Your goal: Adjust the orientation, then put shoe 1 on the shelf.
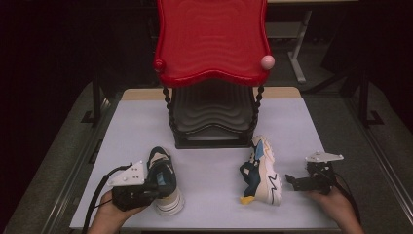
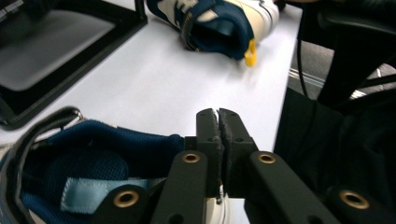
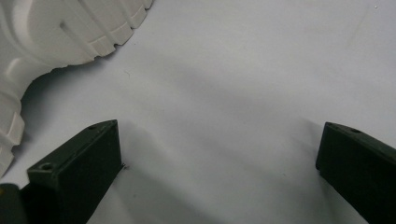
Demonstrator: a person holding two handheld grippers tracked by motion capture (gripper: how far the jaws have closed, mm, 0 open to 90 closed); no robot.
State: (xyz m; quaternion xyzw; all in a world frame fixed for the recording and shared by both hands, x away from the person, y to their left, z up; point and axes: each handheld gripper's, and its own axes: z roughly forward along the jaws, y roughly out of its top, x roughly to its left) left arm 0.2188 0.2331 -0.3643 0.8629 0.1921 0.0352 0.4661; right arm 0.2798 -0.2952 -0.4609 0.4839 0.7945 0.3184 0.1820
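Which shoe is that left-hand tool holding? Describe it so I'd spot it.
Start at the red-topped rack at the table's back. In front, two sneakers lie; take the left sneaker, upright, navy with a white sole. The left gripper pinches its collar, unlike the right sneaker on its side.

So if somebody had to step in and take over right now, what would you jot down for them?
Left gripper: jaws shut, pinching the heel collar of the left shoe, which stands upright near the front edge of the table.
Right gripper: jaws open, nothing between them, resting just right of the right shoe, apart from it.
The right shoe lies on its side, white sole toward the right gripper.
The rack, with a red top shelf and a black lower shelf, stands at the back of the table with both shelves bare.
Done: one shoe gripped.
Left, most likely: shelve both shoes.
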